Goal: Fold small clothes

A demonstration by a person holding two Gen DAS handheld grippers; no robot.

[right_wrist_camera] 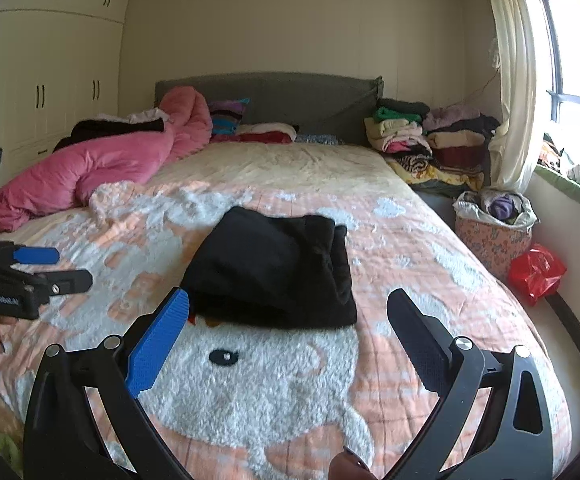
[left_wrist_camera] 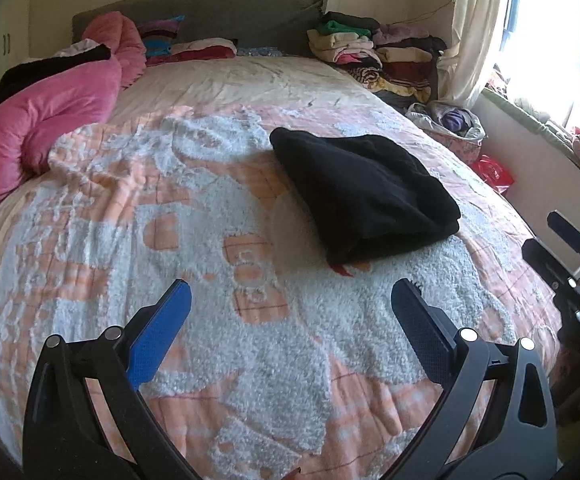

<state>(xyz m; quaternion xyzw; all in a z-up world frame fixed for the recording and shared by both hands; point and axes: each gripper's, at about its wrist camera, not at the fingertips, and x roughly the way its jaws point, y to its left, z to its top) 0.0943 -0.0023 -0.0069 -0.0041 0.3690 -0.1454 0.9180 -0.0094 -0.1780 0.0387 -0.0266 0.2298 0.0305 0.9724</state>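
Black garment (left_wrist_camera: 364, 196), apparently already folded, lies at frame centre on the bed (left_wrist_camera: 130, 208); left hand-held gripper (left_wrist_camera: 292, 308) and right hand-held gripper (right_wrist_camera: 288, 316) both spread, empty; risk: a single-layer pinch would unravel the fold.

Big bed (right_wrist_camera: 390, 200) with a peach and white fuzzy blanket (right_wrist_camera: 270, 392) on it, black folded garment (right_wrist_camera: 274, 264) in the middle, pink comforter (right_wrist_camera: 90, 168) bunched along the left, clothes stacks (right_wrist_camera: 422, 140) by the headboard.
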